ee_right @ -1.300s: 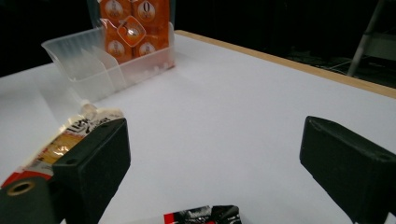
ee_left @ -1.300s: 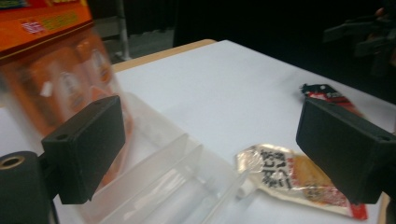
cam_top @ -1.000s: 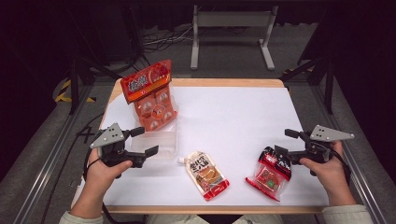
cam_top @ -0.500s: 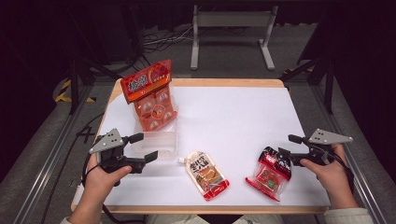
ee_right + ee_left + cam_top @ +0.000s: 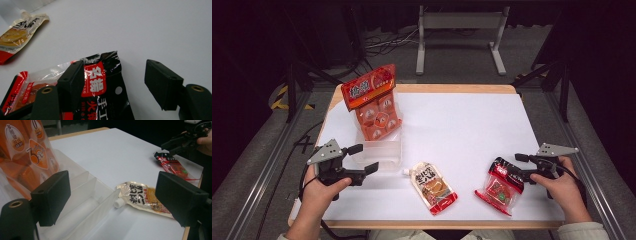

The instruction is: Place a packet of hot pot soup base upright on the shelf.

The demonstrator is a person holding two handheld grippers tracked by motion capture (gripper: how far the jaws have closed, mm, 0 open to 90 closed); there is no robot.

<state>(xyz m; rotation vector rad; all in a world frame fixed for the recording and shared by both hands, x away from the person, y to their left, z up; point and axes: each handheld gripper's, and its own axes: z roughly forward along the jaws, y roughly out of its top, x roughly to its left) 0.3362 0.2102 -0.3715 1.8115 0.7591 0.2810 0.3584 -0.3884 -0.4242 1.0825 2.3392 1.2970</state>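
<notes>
Two grippers are working a white table [image 5: 472, 125]: the right gripper [image 5: 516, 166], its jaws just closing but not yet pressing, is straddling the black top edge of a red snack packet [image 5: 499, 186] at five o'clock. The left gripper [image 5: 364, 159] is hovering released at eight o'clock beside a clear tray [image 5: 379, 152], a spouted pouch [image 5: 433, 187] lying between them.

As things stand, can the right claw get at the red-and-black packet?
Probably yes. The right claw stands open, its jaws just closing a little, astride the packet's black top edge, not yet gripping. The packet lies flat on the white table with nothing in between.
</notes>
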